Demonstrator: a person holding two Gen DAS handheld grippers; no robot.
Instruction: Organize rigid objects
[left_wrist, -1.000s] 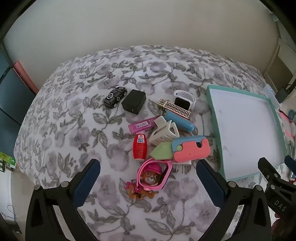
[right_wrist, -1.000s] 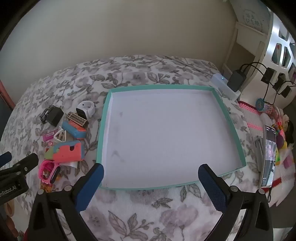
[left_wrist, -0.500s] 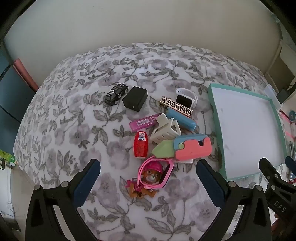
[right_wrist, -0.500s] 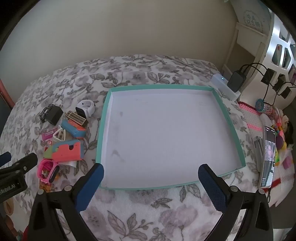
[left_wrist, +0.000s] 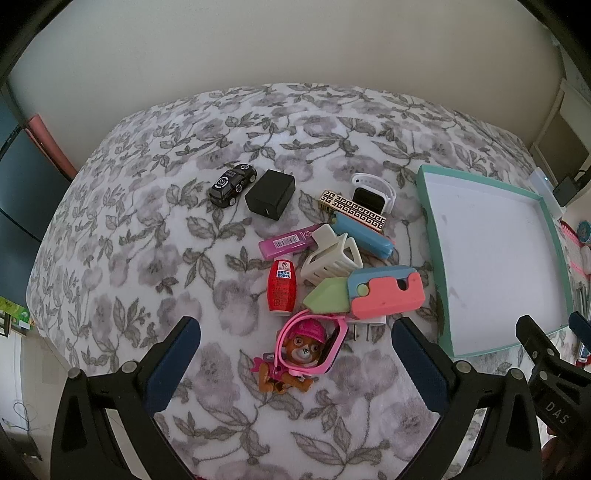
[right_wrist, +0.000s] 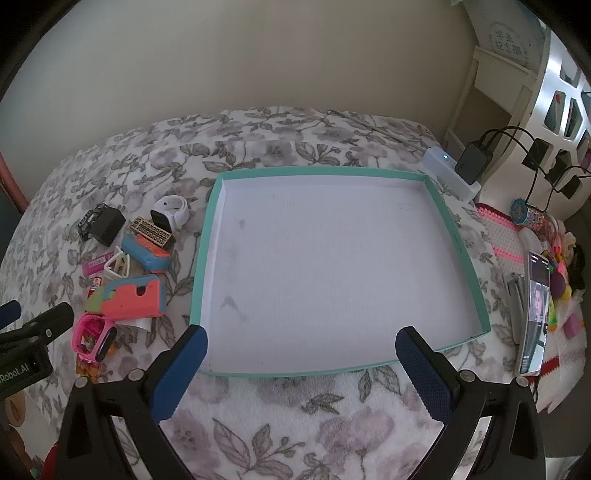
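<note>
Soft even daylight; sharp centres; fisheye-bent, dark-vignetted edges.

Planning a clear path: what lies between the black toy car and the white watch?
In the left wrist view, the black charger sits right beside the toy car; then bare floral blanket up to the white watch.

A grey floral bedspread (left_wrist: 155, 229) is spread wide, backed at twelve o'clock by a plain cream wall (right_wrist: 277, 55). White shelving (right_wrist: 554, 85) is seen at two o'clock, lit by soft daylight.
</note>
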